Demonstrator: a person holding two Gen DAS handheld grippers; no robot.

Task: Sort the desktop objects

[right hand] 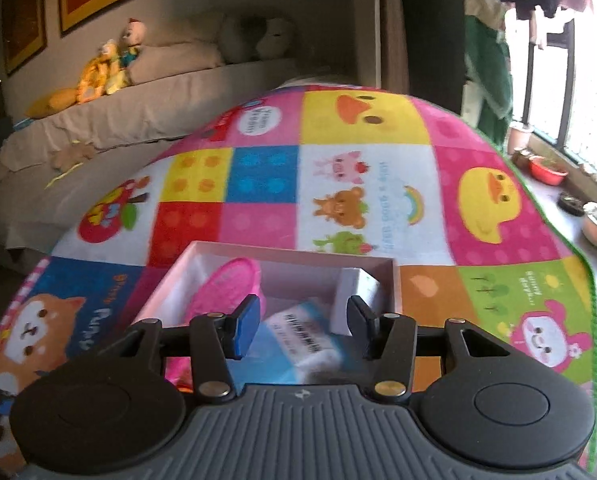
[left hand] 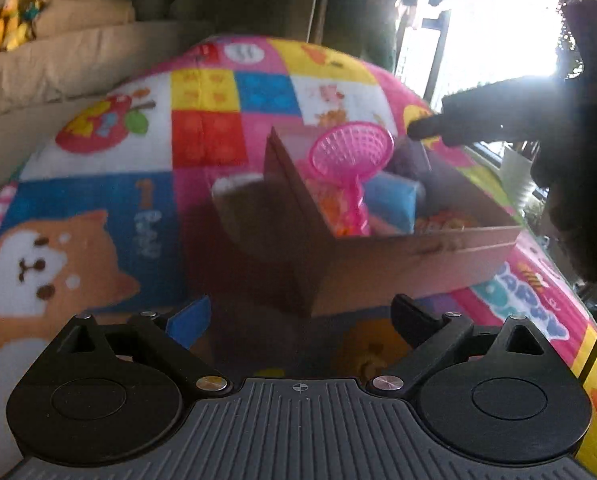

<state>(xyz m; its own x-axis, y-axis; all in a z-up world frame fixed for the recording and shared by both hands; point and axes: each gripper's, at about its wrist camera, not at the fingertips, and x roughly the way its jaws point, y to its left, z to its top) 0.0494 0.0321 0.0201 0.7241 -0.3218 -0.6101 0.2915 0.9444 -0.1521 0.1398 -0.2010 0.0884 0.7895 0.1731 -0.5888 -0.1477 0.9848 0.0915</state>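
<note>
A: Surroundings, near to far?

B: Patchwork play mat [right hand: 362,184] with cartoon animals under everything; pink cardboard box [left hand: 418,256] on it; beige sofa [right hand: 178,92] with plush toys [right hand: 110,68] behind. Box corner stands between the left gripper [left hand: 298,320] and the contents.

A: Box contents against the jaws?

B: Pink toy sieve [left hand: 352,152] and blue packet [left hand: 390,200] lie inside, beyond the left jaws. Right gripper [right hand: 302,320] sits over the box; packet below its fingers.

A: Jaws?

B: Left spread wide, empty. Right partly apart; no visible pinch on anything.
</note>
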